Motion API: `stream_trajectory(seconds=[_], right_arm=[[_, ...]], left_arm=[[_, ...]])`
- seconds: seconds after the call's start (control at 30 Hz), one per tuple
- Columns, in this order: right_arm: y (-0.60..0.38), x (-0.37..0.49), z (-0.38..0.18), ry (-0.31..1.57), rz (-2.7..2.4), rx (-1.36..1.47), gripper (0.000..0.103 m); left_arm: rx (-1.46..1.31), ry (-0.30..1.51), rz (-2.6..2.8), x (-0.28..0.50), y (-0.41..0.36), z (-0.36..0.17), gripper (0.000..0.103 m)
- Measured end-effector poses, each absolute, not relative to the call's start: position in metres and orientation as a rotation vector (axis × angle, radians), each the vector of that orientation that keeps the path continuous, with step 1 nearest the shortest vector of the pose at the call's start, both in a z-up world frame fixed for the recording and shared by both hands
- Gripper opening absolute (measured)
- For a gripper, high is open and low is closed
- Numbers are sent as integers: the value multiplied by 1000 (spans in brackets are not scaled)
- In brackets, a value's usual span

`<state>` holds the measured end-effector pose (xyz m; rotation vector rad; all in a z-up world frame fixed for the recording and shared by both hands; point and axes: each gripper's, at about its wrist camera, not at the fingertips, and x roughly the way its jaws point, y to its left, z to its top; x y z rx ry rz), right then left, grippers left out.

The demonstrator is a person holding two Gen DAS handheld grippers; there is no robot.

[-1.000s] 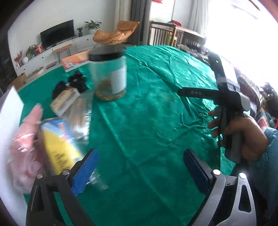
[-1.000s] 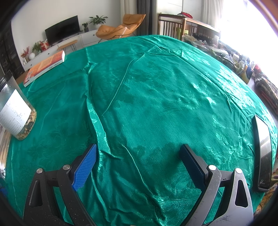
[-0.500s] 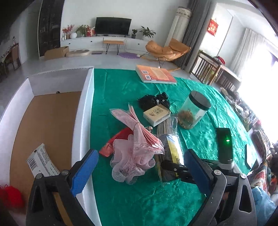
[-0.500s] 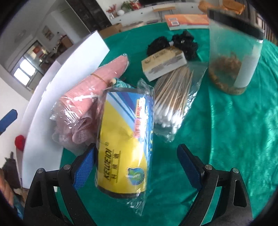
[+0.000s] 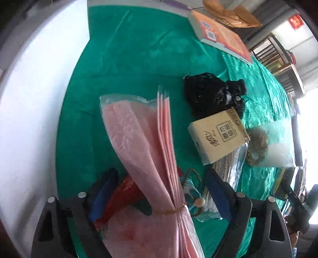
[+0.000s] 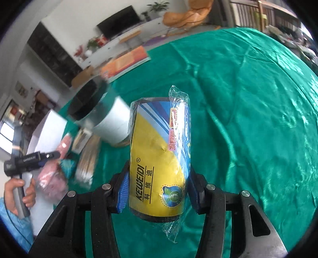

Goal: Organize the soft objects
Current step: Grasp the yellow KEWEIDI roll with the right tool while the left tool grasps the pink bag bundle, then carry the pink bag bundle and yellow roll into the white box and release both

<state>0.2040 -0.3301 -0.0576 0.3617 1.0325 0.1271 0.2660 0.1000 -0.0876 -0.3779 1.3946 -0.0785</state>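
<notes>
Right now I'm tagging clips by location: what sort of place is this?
Likely a home living room: a black flat-screen television on a white low cabinet, and an orange lounge chair.

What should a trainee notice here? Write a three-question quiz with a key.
1. True or false: the right gripper is shut on the roll.
2. What sits between the open left gripper's fingers? A) pink bags B) book C) jar
3. What colour is the cloth?

Key: 1 true; 2 A; 3 green.
</notes>
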Motion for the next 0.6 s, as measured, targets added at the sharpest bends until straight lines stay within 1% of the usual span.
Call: stream_trajectory(seconds=[0.03,0.07,0.1,0.2,0.33,0.47,0.6], right_arm=[[-339,213,-63,1046,104,365,52],[-348,218,-69,1059,92,377,52],[-354,224,-73,1068,102,413,52],[-360,236,-75,1081,124,465,52],[-352,247,-52,1039,156,435,52],[-337,249,1,942,179,393,52],[-280,240,64,876,306,297,52]], left_arm=[[-401,1405,-72,268,103,-91,63],[-410,1393,-62,270,106,-90,60],[-425,1368,-75,272,108,-86,29],[-498,1319,-124,274,112,-67,27],[-528,1202,-207,267,115,-19,27],[-543,1077,-277,242,132,36,27],[-502,969,-250,193,175,81,27]])
